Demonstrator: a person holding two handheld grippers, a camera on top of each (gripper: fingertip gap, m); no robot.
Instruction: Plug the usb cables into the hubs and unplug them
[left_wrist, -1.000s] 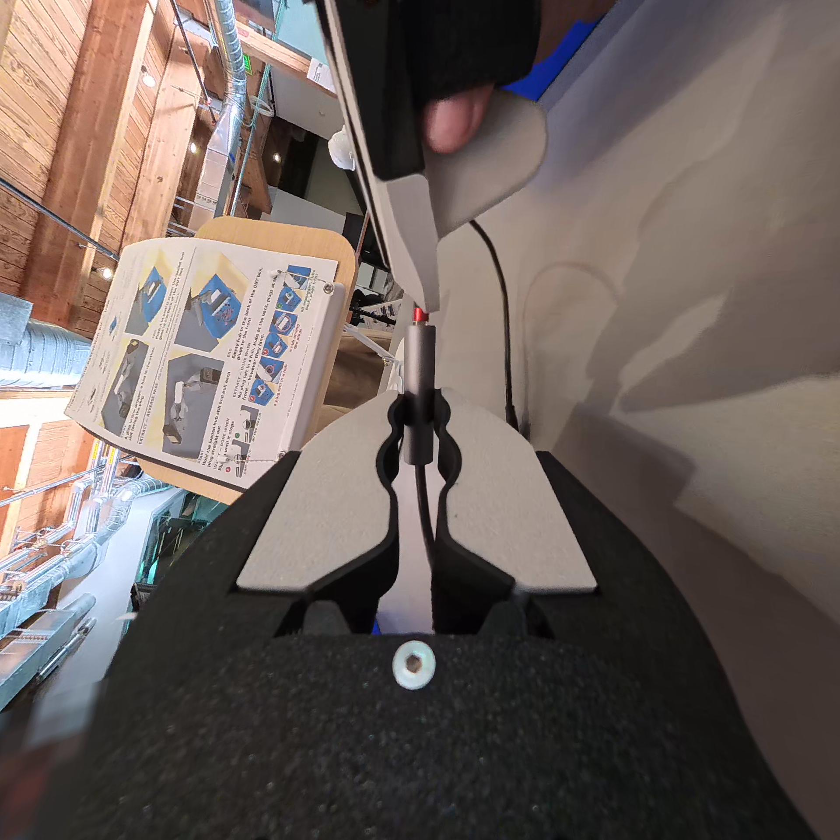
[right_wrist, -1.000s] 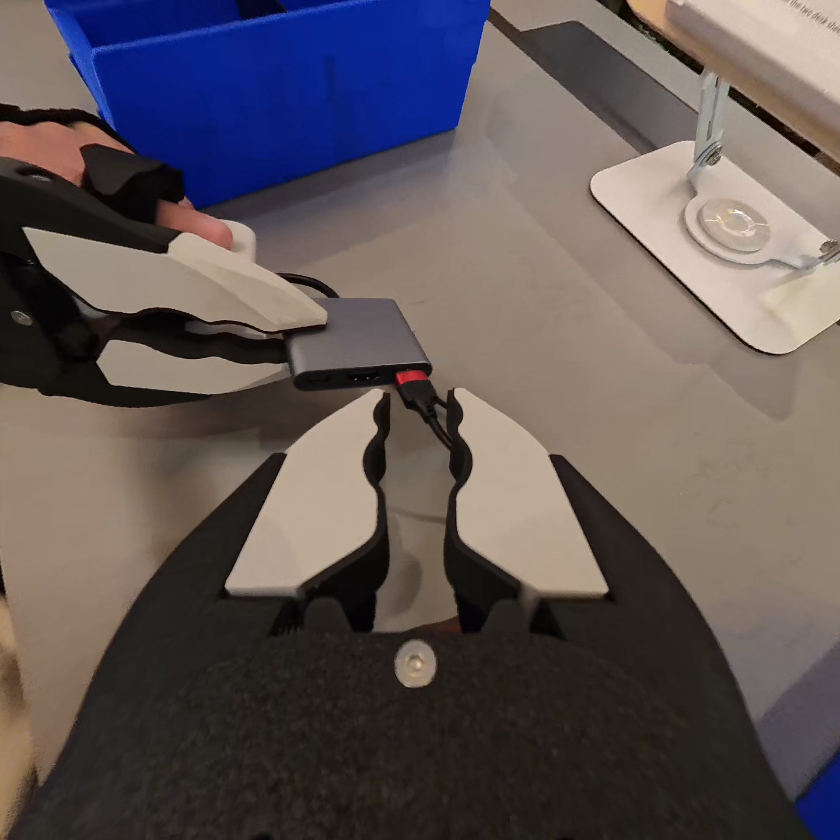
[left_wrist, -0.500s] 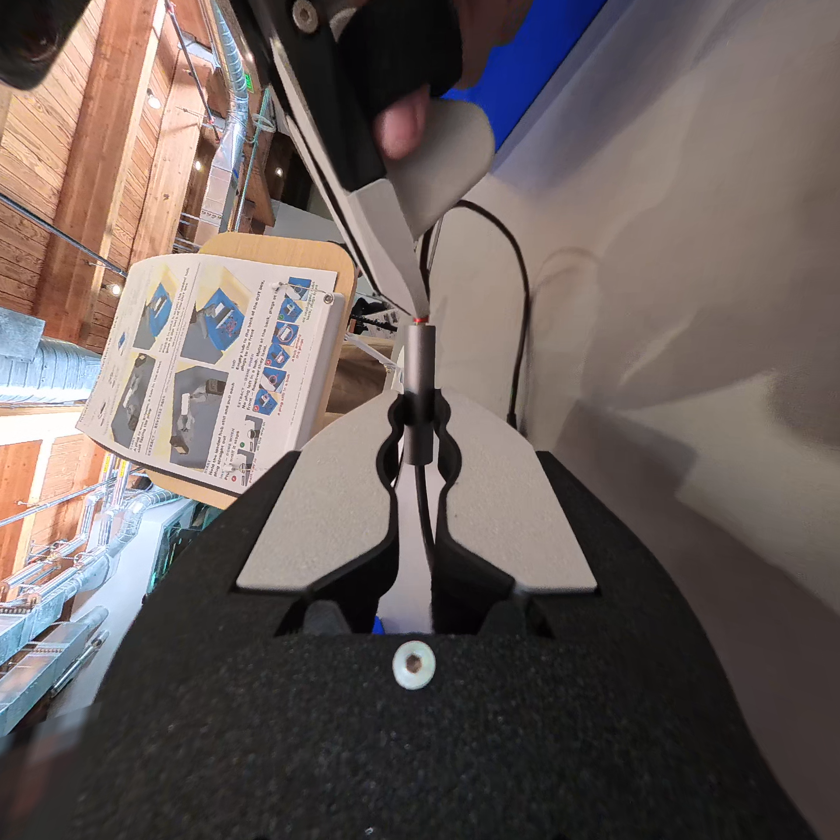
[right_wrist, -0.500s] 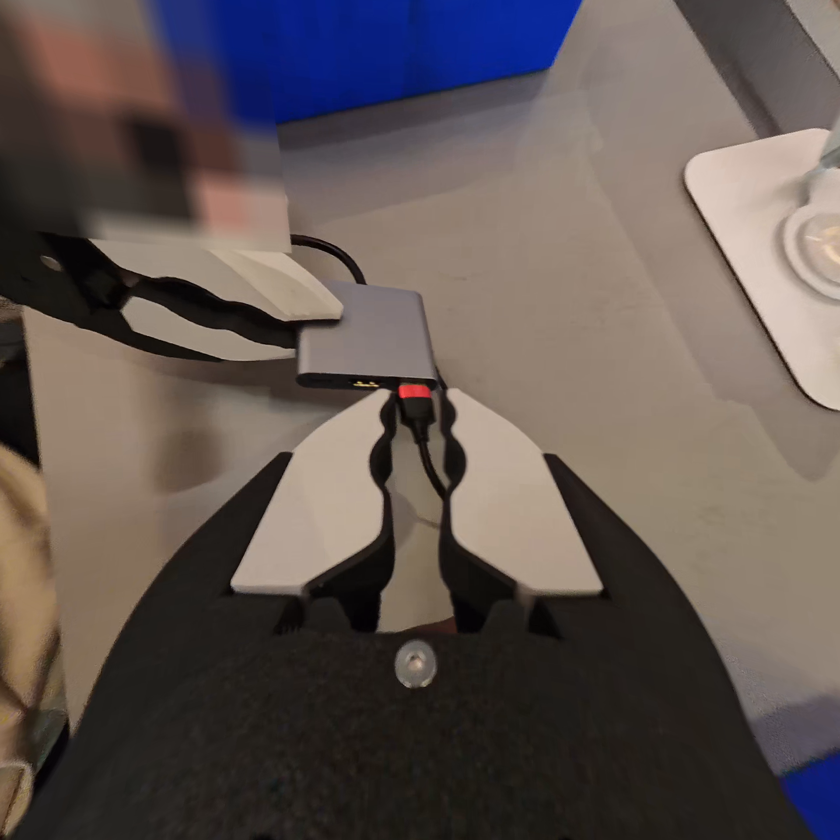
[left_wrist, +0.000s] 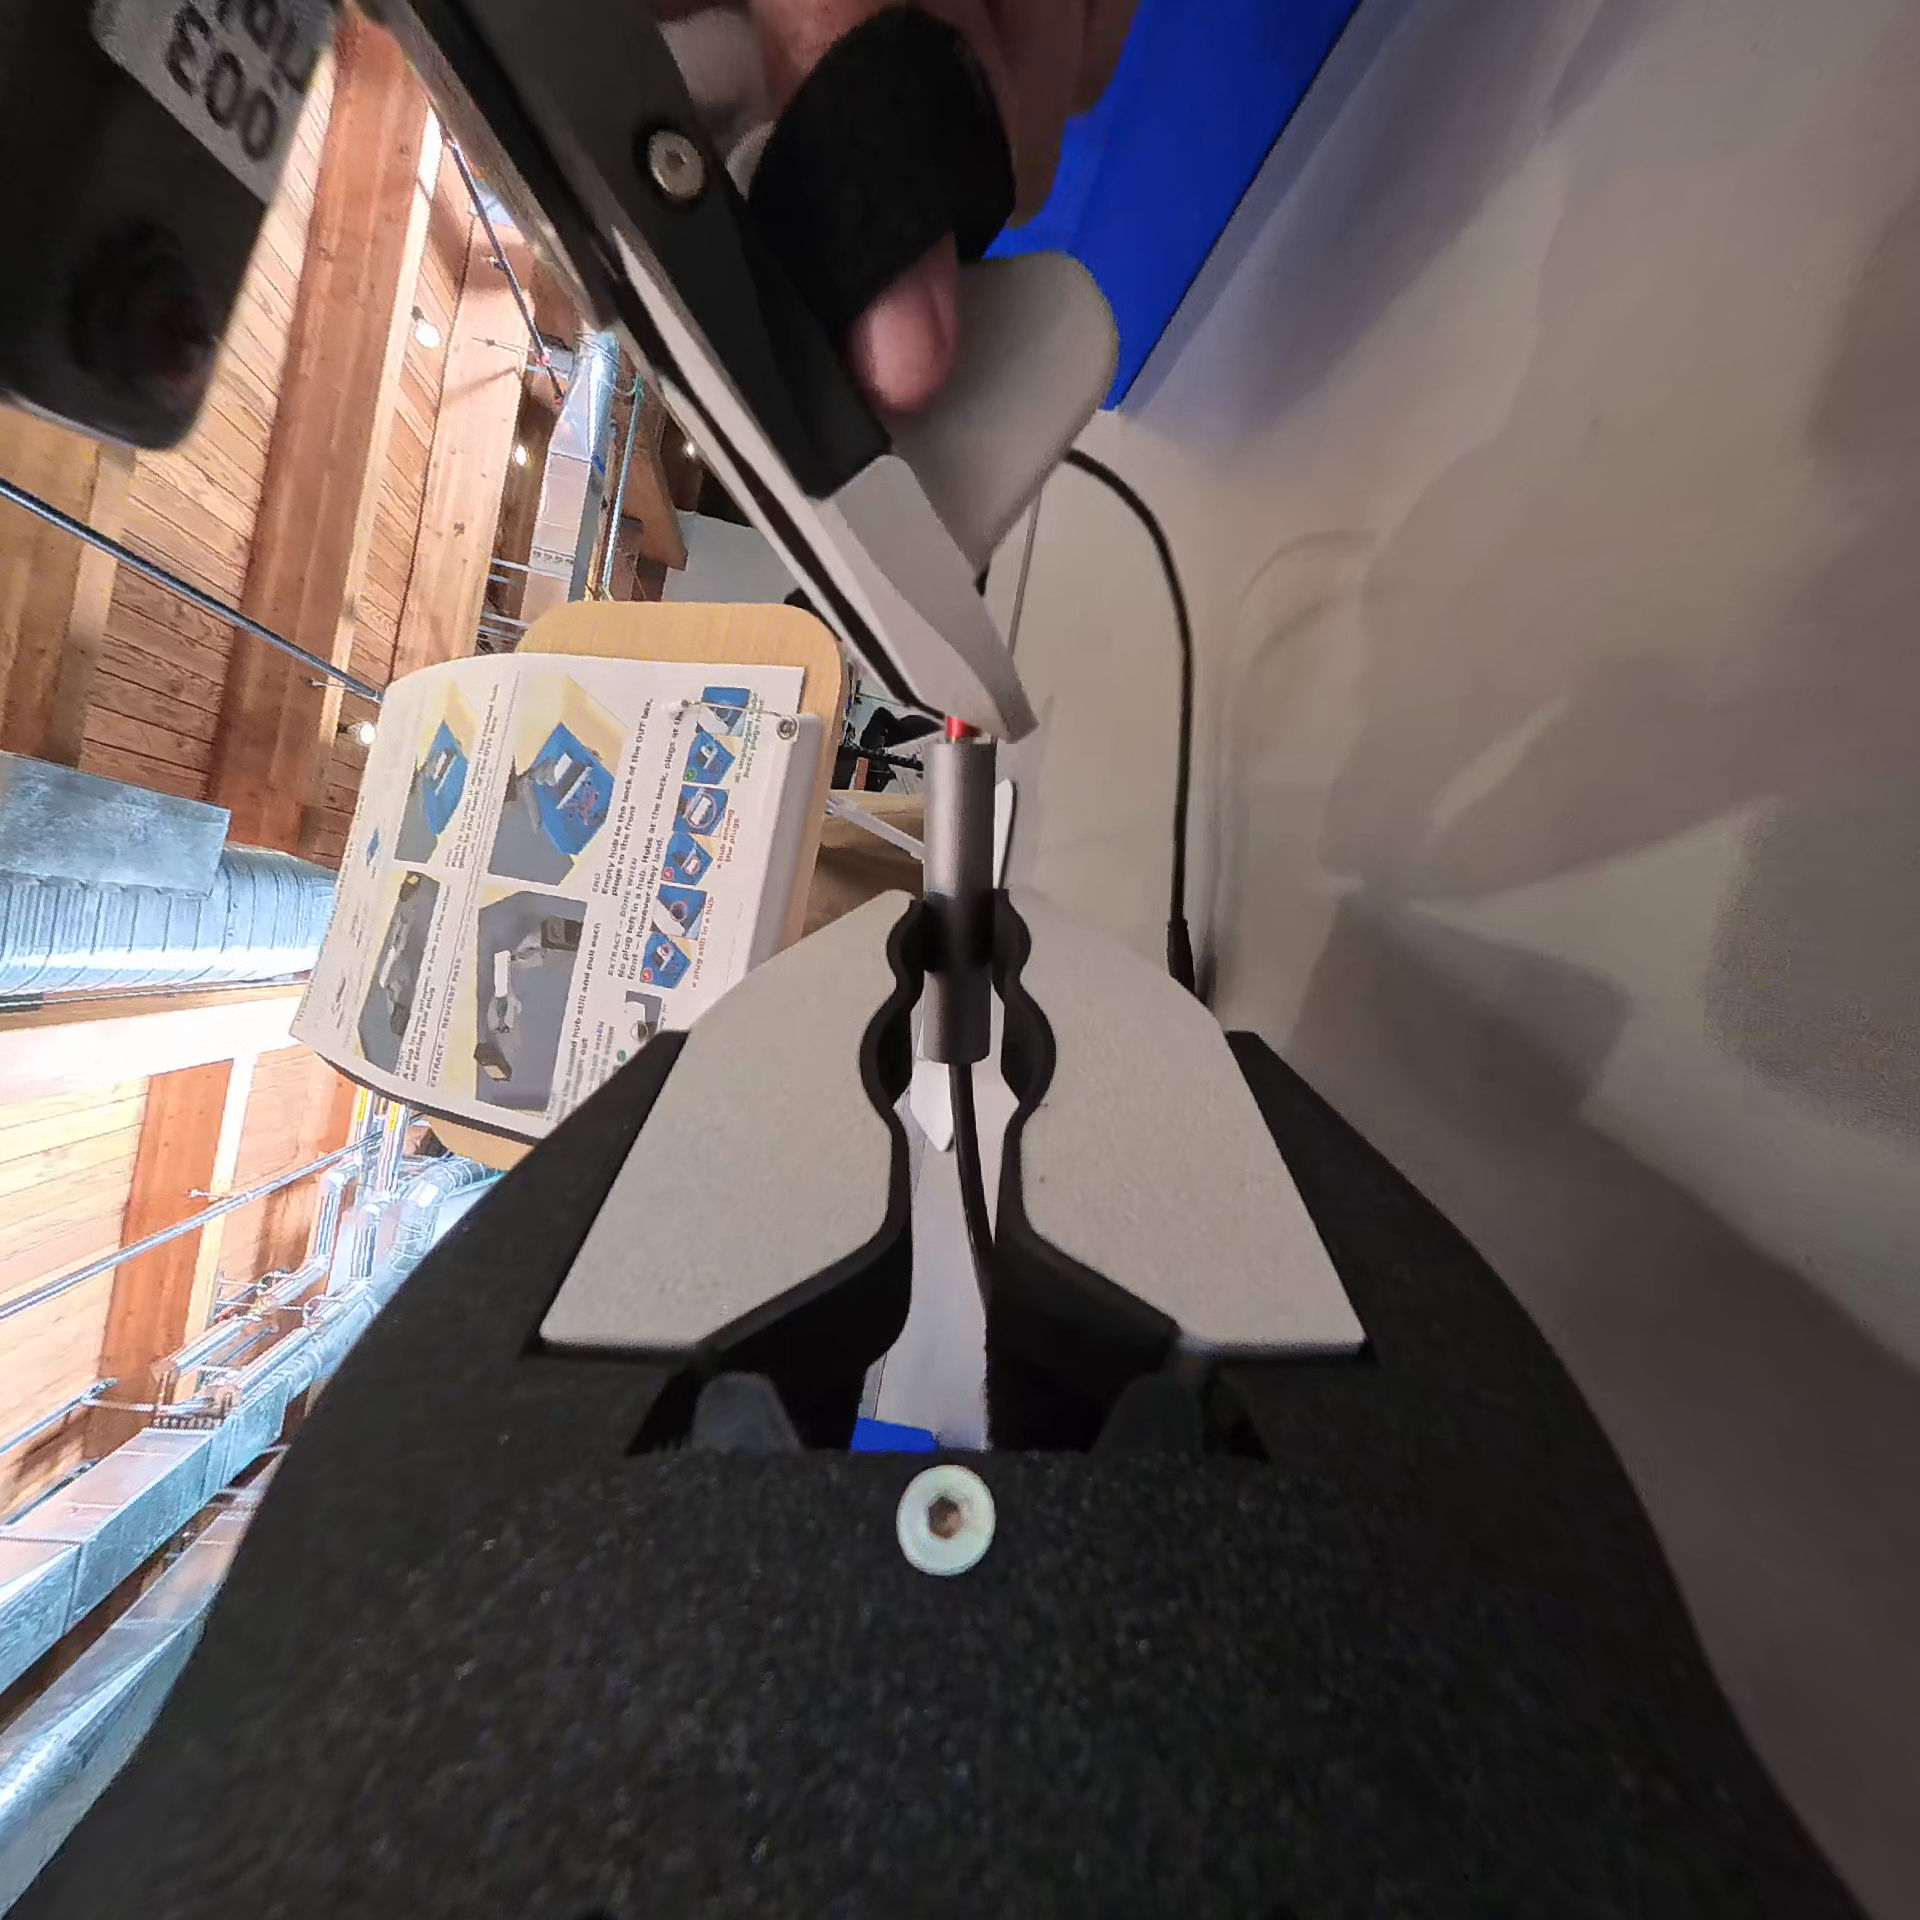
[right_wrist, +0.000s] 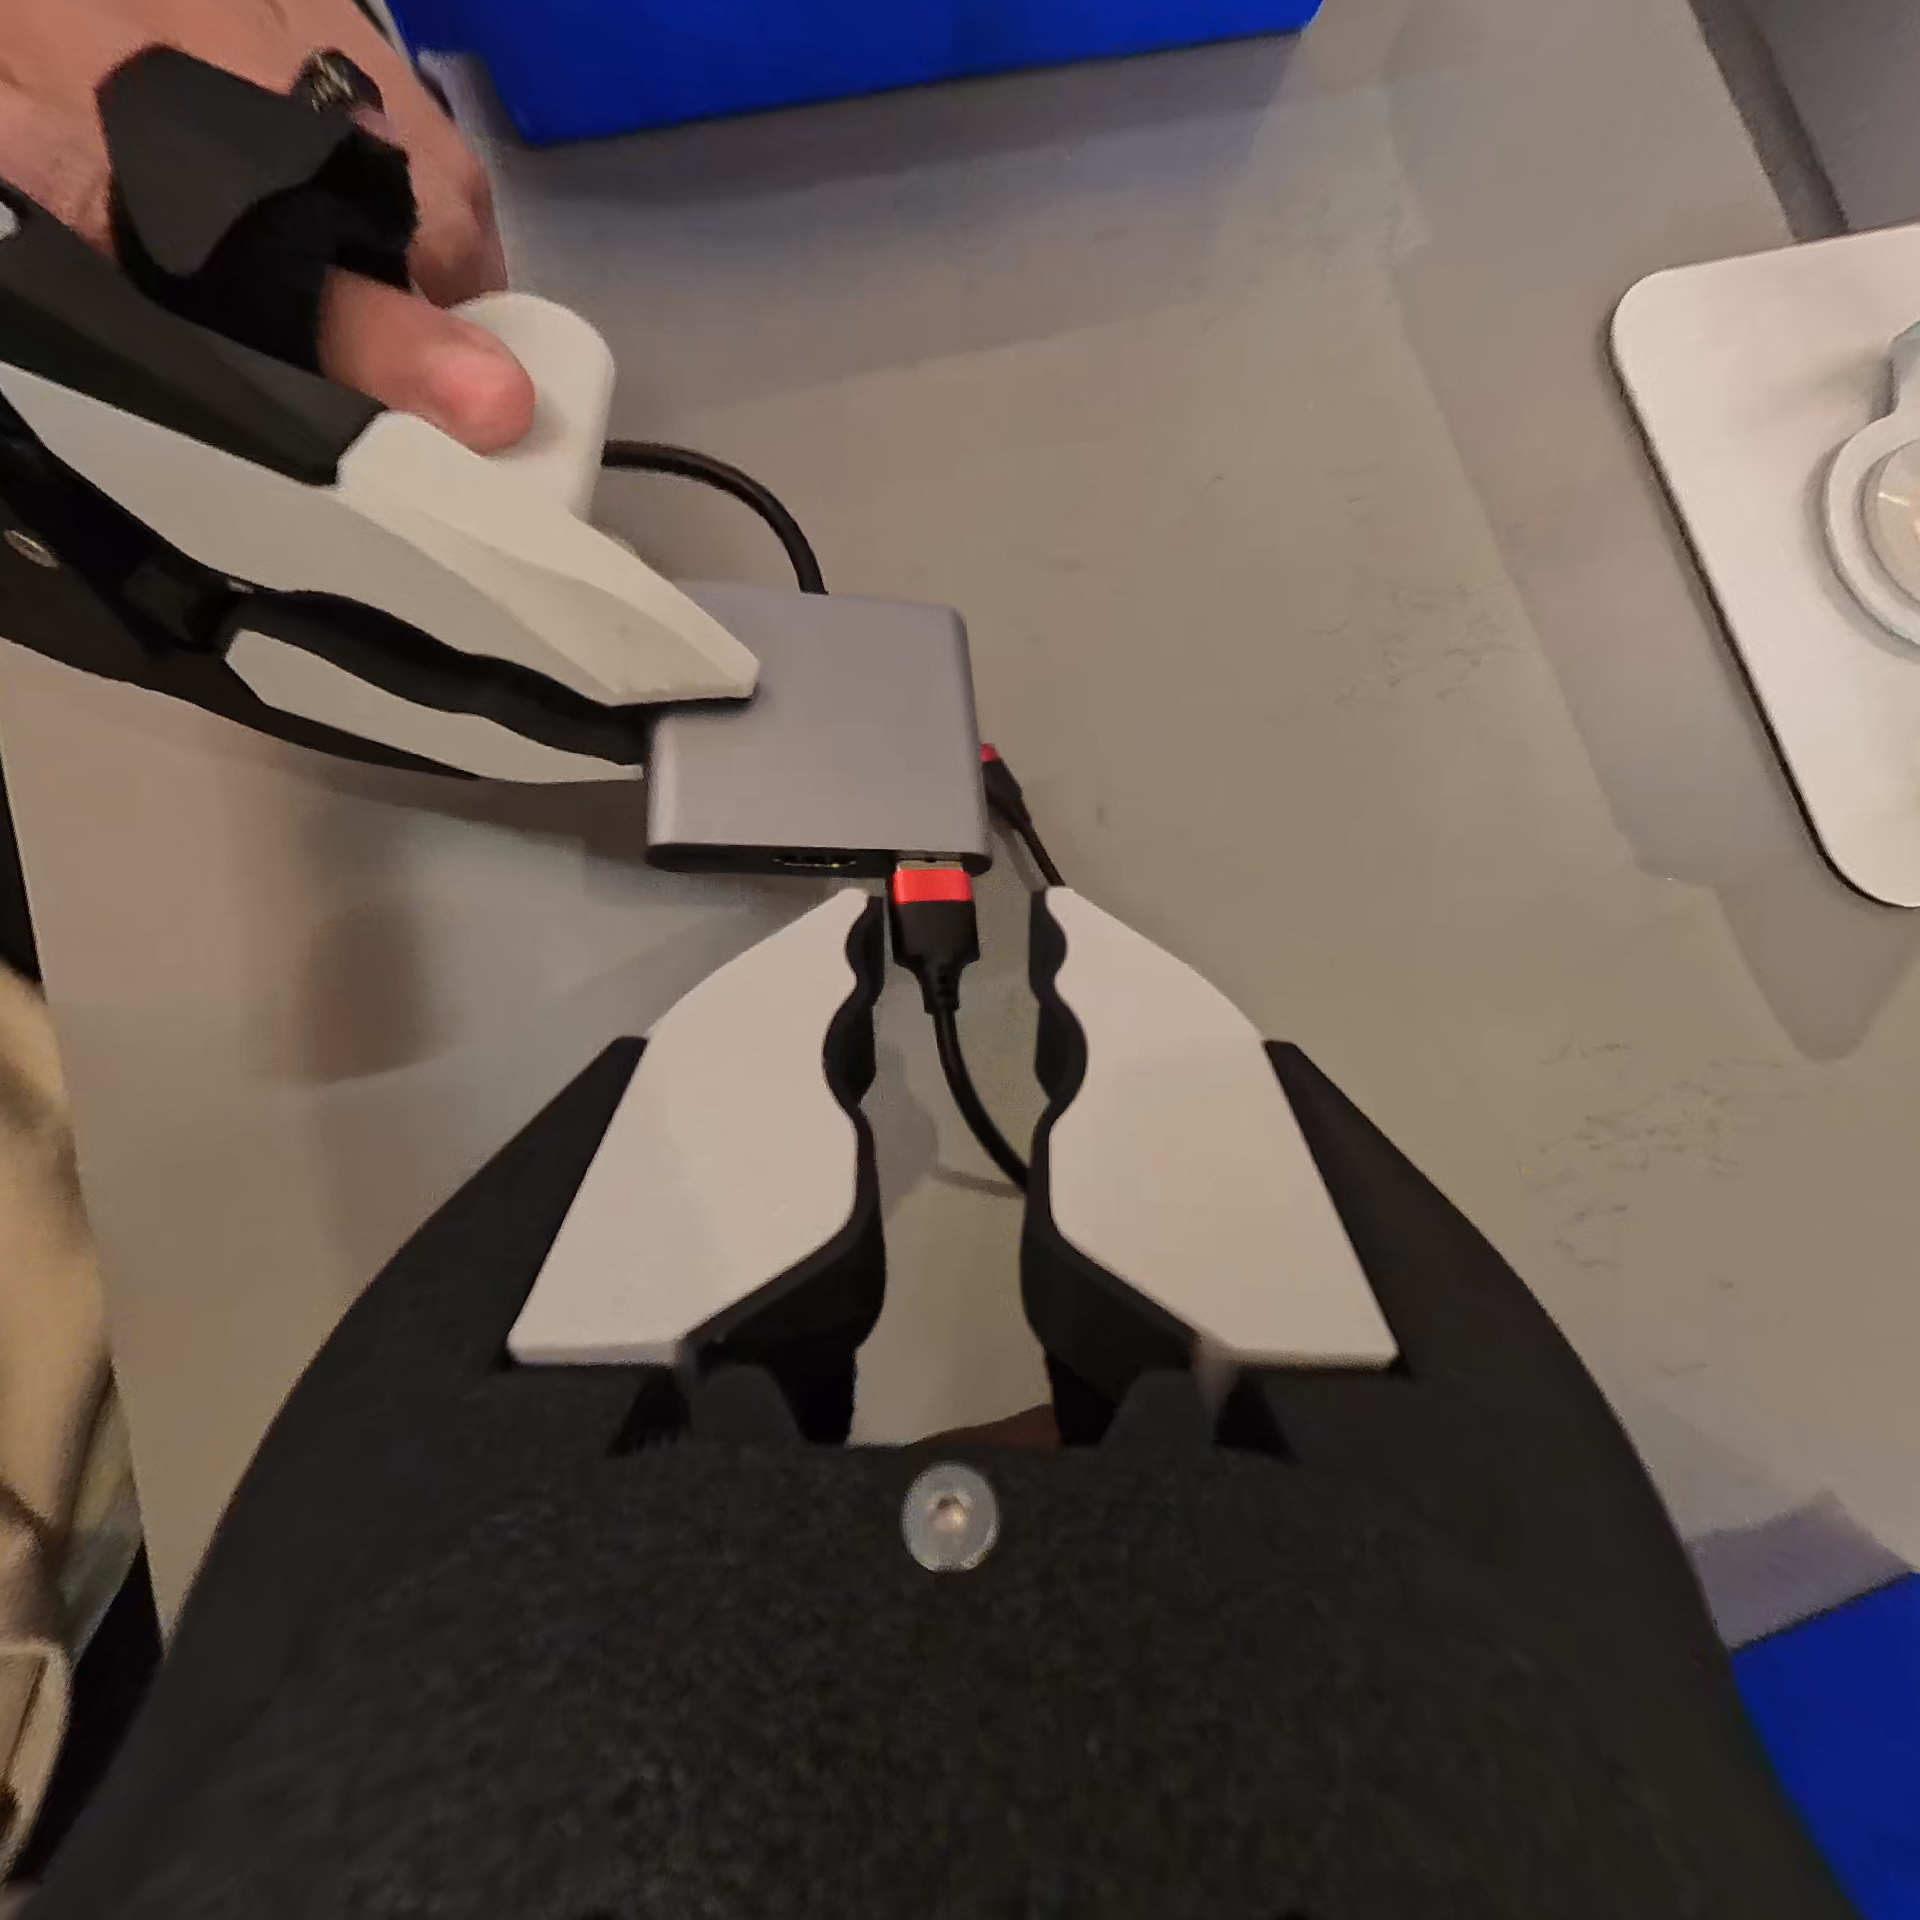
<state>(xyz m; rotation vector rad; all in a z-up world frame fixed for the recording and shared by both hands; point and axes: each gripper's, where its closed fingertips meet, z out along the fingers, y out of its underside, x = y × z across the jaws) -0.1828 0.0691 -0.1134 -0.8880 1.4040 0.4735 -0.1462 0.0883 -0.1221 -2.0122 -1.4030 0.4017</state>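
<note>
Grey table (right_wrist: 1299, 520) here, with a blue bin (right_wrist: 831, 42) at the far edge, and the grey hub (right_wrist: 831, 717) sitting roughly mid-table, so I'll use the hub as my anchor. Left of the hub, the left gripper (right_wrist: 686, 717) has its jaws clamped on the hub's left end, holding it steady. Right at the hub's near edge, the red-collared usb plug (right_wrist: 932, 904) looks only partly seated, a bit of bare metal showing at the port. The right gripper (right_wrist: 956, 904) sits just this side of it, jaws apart on either side of the plug, not squeezing. Past the hub's right edge there's a second red-tipped cable end (right_wrist: 1003, 774) lying loose, and well off to the right a white stand base (right_wrist: 1714, 468). My guess: mid plug or mid unplug, can't tell which, so plenty left.
</note>
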